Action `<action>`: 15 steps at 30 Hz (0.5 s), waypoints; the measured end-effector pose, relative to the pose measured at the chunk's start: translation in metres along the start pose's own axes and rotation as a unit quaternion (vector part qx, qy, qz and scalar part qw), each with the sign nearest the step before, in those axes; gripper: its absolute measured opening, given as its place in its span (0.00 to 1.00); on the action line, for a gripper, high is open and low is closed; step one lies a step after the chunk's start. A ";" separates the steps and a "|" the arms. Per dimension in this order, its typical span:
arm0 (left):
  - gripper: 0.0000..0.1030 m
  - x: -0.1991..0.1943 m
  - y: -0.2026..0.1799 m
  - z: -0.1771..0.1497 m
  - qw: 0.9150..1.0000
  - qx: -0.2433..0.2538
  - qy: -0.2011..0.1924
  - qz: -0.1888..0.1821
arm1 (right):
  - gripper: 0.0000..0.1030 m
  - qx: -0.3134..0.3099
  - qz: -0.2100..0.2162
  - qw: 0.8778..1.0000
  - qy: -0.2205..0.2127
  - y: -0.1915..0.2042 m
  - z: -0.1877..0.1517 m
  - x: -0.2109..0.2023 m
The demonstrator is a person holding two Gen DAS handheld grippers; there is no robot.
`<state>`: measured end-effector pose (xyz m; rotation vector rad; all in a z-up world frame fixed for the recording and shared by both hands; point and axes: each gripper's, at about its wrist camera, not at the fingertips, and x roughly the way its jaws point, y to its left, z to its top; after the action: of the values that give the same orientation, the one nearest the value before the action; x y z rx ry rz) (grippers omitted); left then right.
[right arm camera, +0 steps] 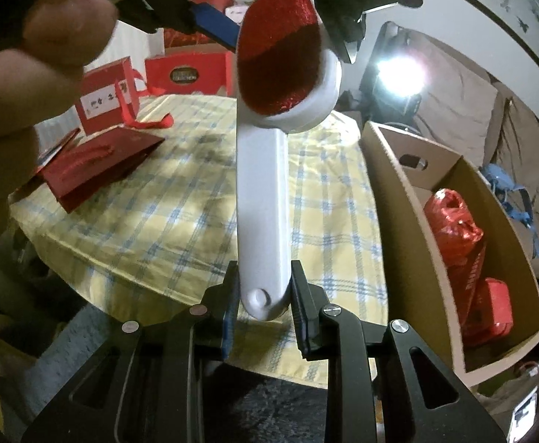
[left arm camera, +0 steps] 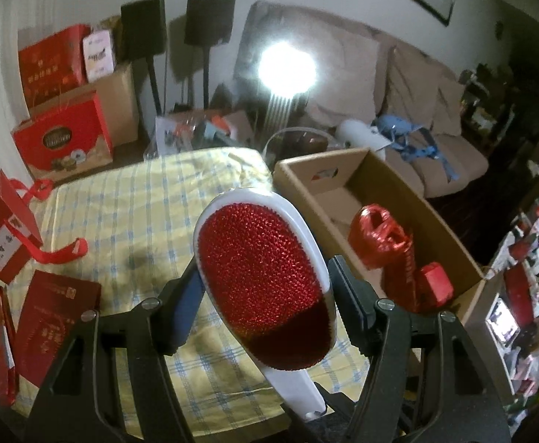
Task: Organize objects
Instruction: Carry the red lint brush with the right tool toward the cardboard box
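White lint brush aloft: right tongs clamp handle, left tongs grip head.

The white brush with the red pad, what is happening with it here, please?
A person holds the lint brush in the air over the checked tablecloth with two tools. The right tool clamps the handle end, and the left tool grips the red head. The cardboard box beside it holds red bags.

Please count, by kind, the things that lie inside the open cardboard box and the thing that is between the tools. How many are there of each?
Brush: 1
Red plastic bag: 1
Small red box: 1
Total: 3
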<state>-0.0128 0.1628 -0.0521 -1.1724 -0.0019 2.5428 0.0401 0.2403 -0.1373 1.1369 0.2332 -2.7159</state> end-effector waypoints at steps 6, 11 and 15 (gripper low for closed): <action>0.60 -0.033 -0.013 0.000 0.998 0.018 -0.055 -0.004 | 0.24 0.010 -0.011 1.000 -0.017 0.000 0.004 -0.015; 0.60 -0.053 -0.024 0.001 0.995 0.032 -0.090 -0.006 | 0.24 0.017 -0.020 0.999 -0.032 -0.006 0.008 -0.024; 0.59 -0.064 -0.031 0.001 0.994 0.039 -0.103 -0.013 | 0.24 0.016 -0.028 0.999 -0.038 -0.008 0.010 -0.030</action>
<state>0.0344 0.1729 -0.0002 -0.8727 0.0306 2.6033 0.0519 0.2494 -0.1080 1.0479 0.2150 -2.8144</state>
